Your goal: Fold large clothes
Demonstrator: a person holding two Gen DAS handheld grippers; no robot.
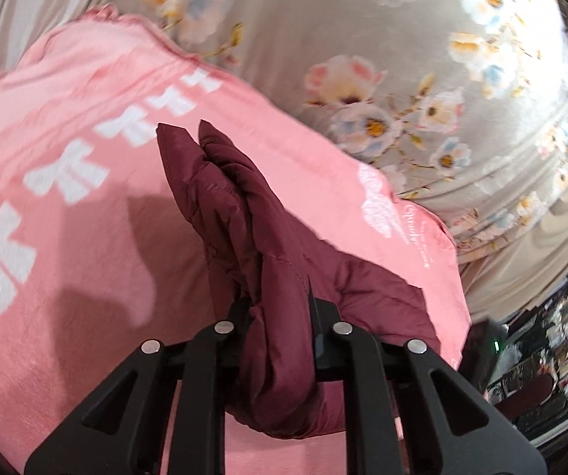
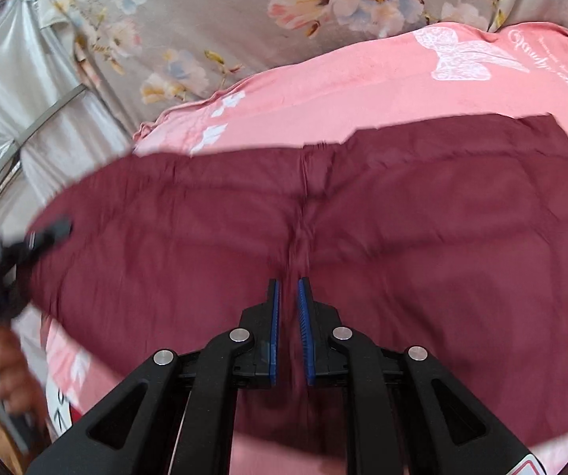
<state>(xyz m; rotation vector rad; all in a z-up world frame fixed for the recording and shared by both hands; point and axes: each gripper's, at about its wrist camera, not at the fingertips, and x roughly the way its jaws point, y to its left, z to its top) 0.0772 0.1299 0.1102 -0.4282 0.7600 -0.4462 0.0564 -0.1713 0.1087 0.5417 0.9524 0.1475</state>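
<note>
A maroon padded garment (image 2: 402,217) hangs spread wide above a pink blanket (image 2: 363,87) in the right wrist view. My right gripper (image 2: 288,289) is shut on a fold of the maroon cloth near a seam, blue pads almost together. In the left wrist view my left gripper (image 1: 280,304) is shut on a bunched edge of the same garment (image 1: 244,213), which sticks up past the fingers over the pink blanket (image 1: 86,158). The left gripper also shows at the left edge of the right wrist view (image 2: 46,233), blurred.
The pink blanket with white bow prints lies on a grey floral bedsheet (image 1: 363,39). The bed's edge and a cluttered room (image 1: 561,336) lie to the right in the left wrist view. A silvery cover and metal rail (image 2: 26,118) stand at the left in the right wrist view.
</note>
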